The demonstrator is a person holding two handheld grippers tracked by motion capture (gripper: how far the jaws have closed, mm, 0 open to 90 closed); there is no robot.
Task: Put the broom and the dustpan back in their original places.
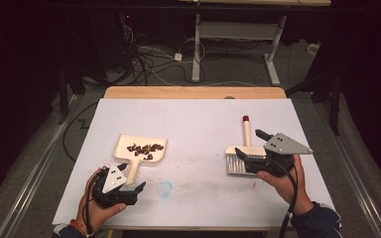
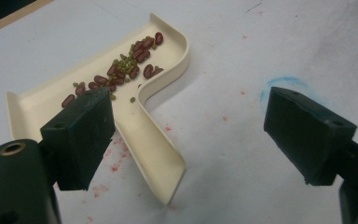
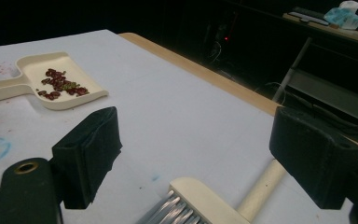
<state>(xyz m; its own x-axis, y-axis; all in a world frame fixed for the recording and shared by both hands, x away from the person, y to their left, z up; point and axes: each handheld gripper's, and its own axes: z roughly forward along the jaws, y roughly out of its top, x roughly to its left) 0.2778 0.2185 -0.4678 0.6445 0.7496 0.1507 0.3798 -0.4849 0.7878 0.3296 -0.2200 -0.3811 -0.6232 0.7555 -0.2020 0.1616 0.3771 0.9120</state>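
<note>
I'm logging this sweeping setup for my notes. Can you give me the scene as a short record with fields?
surface: white-covered table
dustpan: cream dustpan, lying flat at the left, handle toward the person
contents: red and green beans inside the dustpan
brush: cream brush, at the right, lying flat
left tool: left tool, open, jaws either side of the dustpan handle
right tool: right tool, open above the brush
stain: blue mark near the table's front edge

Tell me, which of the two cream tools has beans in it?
The dustpan, by the left gripper. Red and green beans lie in its tray. The brush, by the right gripper, holds none.
</note>
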